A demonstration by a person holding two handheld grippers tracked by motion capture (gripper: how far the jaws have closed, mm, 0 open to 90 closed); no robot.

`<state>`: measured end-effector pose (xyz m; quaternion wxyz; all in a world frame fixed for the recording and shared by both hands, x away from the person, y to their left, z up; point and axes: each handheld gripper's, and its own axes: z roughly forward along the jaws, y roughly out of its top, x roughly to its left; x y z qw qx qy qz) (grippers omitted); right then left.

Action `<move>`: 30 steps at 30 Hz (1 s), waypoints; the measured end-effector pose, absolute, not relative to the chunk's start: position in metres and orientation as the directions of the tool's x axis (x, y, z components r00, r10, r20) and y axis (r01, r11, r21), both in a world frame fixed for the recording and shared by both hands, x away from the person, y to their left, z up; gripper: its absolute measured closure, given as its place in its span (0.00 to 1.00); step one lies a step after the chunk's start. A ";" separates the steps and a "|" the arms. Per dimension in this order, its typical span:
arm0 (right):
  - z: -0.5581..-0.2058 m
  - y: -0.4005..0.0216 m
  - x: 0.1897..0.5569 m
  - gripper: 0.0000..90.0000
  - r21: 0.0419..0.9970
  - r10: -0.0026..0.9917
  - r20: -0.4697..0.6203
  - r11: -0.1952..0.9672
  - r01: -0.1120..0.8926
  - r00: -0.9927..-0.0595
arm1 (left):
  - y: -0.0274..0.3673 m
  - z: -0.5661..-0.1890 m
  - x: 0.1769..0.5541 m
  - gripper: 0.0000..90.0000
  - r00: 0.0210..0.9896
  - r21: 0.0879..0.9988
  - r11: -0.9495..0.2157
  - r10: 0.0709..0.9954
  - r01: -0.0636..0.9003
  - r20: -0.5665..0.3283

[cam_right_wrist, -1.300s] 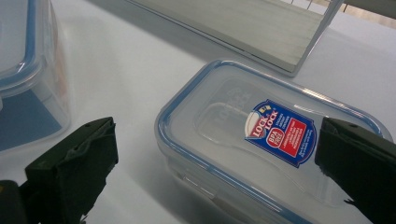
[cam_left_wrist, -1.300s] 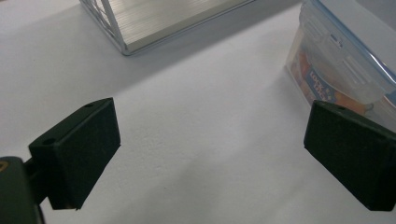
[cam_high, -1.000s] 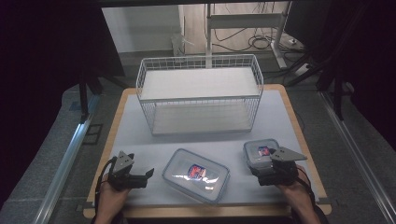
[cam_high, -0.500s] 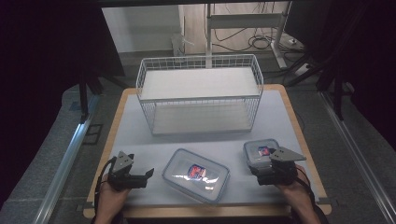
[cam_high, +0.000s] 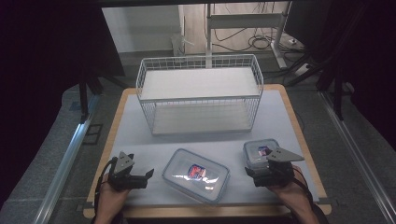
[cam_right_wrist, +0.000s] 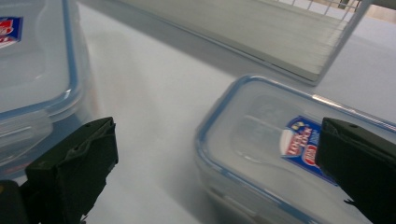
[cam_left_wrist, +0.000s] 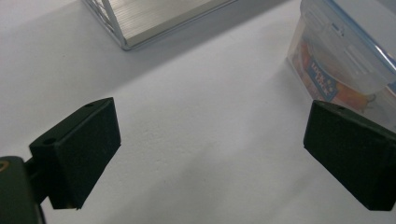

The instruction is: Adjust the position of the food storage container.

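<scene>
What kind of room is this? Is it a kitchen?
Probably not a kitchen; it looks like a lab or workshop test bench. A white mat covers the table, cables trail over the floor behind it, dark curtains hang around, and a person holds a left claw and right claw.

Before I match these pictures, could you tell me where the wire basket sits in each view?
High view: the wire basket stands at the centre, at the far side of the table.
Left gripper view: its near corner is at the top edge, left of centre.
Right gripper view: its base runs along the top, centre to right.
Shared landmark: the white mat under it.
</scene>
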<state>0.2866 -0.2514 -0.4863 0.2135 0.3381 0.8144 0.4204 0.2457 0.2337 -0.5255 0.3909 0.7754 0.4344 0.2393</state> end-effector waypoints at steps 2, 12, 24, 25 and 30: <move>-0.486 -0.247 0.284 0.00 0.823 0.724 -0.068 0.429 0.372 -0.686 | 0.233 -0.526 0.246 0.04 0.509 0.811 -0.324 0.860 0.486 0.039; -0.477 -0.234 0.270 0.53 0.826 0.642 -0.009 0.437 0.356 -0.766 | 0.234 -0.524 0.246 0.04 0.502 0.820 -0.285 0.865 0.497 -0.004; -0.470 -0.209 0.249 1.00 0.818 0.476 0.034 0.492 0.298 -0.879 | 0.236 -0.523 0.246 0.05 0.493 0.817 -0.258 0.869 0.516 -0.036; -0.469 -0.203 0.243 1.00 0.821 0.447 0.052 0.490 0.293 -0.893 | 0.236 -0.523 0.246 0.05 0.493 0.818 -0.258 0.869 0.515 -0.037; -0.471 -0.184 0.229 1.00 0.820 0.367 0.071 0.508 0.264 -0.928 | 0.238 -0.522 0.245 0.05 0.492 0.820 -0.255 0.870 0.513 -0.038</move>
